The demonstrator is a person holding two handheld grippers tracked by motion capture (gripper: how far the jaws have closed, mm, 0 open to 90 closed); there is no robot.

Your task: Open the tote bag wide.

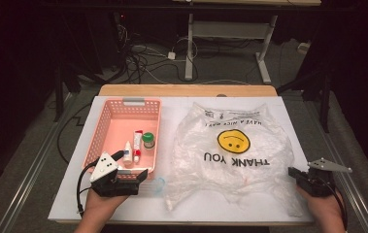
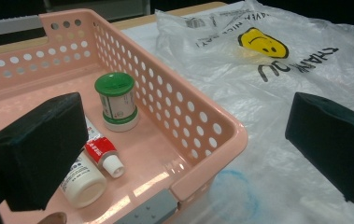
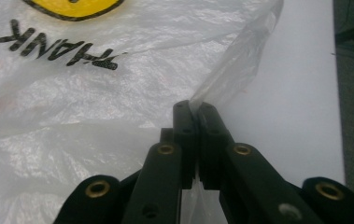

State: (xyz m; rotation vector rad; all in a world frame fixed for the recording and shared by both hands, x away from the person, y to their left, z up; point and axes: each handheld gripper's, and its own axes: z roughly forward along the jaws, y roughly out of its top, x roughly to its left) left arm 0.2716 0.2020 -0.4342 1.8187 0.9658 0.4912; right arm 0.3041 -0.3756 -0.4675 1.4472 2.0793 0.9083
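The thin clear plastic bag (image 1: 230, 155) with the yellow smiley face and black "THANK YOU" print lies flat and crumpled across the right half of the desk, its handles towards the far edge. Your right gripper (image 1: 293, 173) is clenched on the bag's right-hand edge near the desk's near right corner; in the right gripper view a fold of the film (image 3: 233, 74) runs straight into the closed black jaws. Your left gripper (image 1: 145, 174) is released, its two jaws standing wide apart at the near end of the pink perforated plastic basket (image 1: 105, 127), which sits on the left half of the desk just beside the bag. Inside the basket lie a small green-capped jar (image 2: 116, 101), a red-and-white tube (image 2: 101, 151) and a small white bottle (image 2: 82, 182).
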